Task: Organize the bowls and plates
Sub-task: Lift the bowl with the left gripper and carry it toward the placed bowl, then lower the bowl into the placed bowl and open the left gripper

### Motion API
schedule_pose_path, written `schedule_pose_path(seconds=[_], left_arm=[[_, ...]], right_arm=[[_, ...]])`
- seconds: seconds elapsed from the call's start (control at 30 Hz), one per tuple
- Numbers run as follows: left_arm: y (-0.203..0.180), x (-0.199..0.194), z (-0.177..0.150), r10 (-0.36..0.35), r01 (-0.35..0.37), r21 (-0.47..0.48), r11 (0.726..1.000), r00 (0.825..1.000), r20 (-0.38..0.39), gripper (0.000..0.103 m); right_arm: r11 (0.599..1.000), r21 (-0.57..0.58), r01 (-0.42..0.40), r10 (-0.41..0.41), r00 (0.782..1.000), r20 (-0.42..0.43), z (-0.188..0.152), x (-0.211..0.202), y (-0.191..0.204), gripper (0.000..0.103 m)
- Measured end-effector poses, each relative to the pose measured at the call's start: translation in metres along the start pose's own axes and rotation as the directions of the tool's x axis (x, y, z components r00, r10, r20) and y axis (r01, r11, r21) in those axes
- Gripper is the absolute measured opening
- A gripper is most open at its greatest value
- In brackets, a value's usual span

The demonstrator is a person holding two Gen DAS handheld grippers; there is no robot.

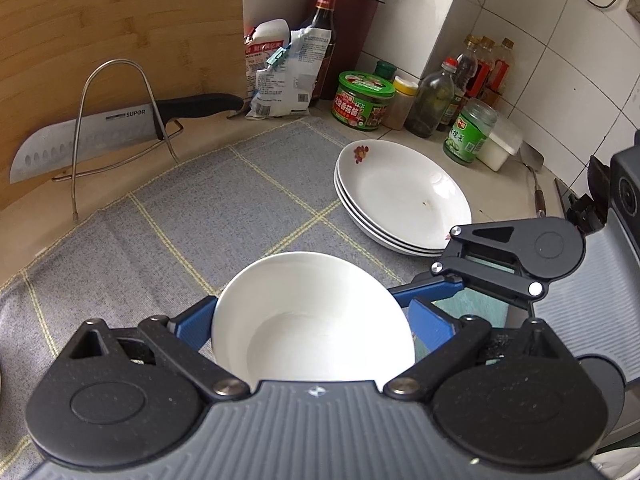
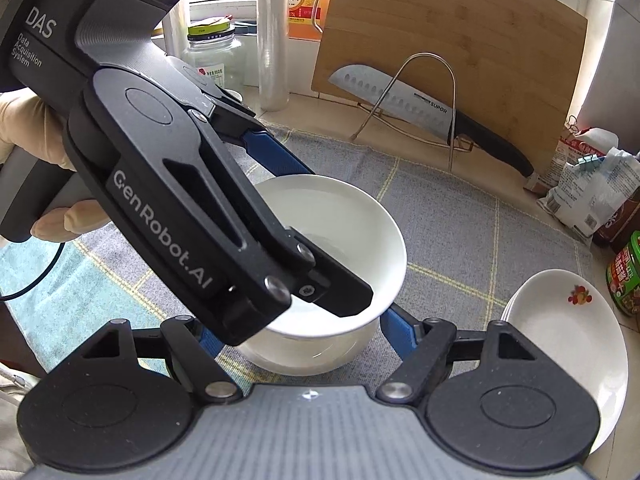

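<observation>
A white bowl [image 1: 312, 316] sits on the grey checked mat [image 1: 224, 208], seemingly nested in a second bowl seen under it in the right wrist view [image 2: 340, 232]. My left gripper [image 1: 312, 320] has its blue fingers [image 1: 196, 326] wide apart on either side of the bowl, not pressing it. My right gripper [image 2: 304, 336] is also open, its blue fingers [image 2: 402, 330] flanking the bowl stack from the other side; its body shows in the left wrist view [image 1: 516, 256]. A stack of three white plates [image 1: 404, 196] with a red flower print lies at the mat's right edge.
A bamboo cutting board [image 1: 100, 40] and a knife [image 1: 100, 136] in a wire rack [image 1: 120, 120] stand behind the mat. Sauce bottles, jars [image 1: 362, 100] and bags [image 1: 280, 72] crowd the back corner by the tiled wall. A spatula [image 1: 536, 184] lies at the right.
</observation>
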State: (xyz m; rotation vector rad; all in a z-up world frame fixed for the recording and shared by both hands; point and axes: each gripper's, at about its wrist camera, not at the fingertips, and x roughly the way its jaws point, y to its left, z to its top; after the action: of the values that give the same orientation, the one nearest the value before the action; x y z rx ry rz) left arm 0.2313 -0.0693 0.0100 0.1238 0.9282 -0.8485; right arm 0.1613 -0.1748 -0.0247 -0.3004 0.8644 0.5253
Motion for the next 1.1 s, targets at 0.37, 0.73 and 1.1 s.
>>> schedule_pose_path(seconds=[0.37, 0.73, 1.1], left_arm=[[-0.001, 0.01, -0.006, -0.003, 0.003, 0.008, 1.0, 1.0, -0.03, 0.098], [0.0, 0.014, -0.009, -0.001, 0.001, 0.004, 1.0, 0.999, -0.043, 0.098], [0.001, 0.014, -0.01, -0.002, 0.001, -0.005, 1.0, 0.999, -0.041, 0.098]], right_arm=[[1.0, -0.001, -0.006, 0.006, 1.0, -0.025, -0.008, 0.007, 0.002, 0.082], [1.0, 0.004, -0.02, 0.02, 0.999, -0.032, -0.011, 0.011, 0.002, 0.082], [1.0, 0.005, -0.022, 0.022, 0.999, -0.028, -0.012, 0.012, 0.002, 0.082]])
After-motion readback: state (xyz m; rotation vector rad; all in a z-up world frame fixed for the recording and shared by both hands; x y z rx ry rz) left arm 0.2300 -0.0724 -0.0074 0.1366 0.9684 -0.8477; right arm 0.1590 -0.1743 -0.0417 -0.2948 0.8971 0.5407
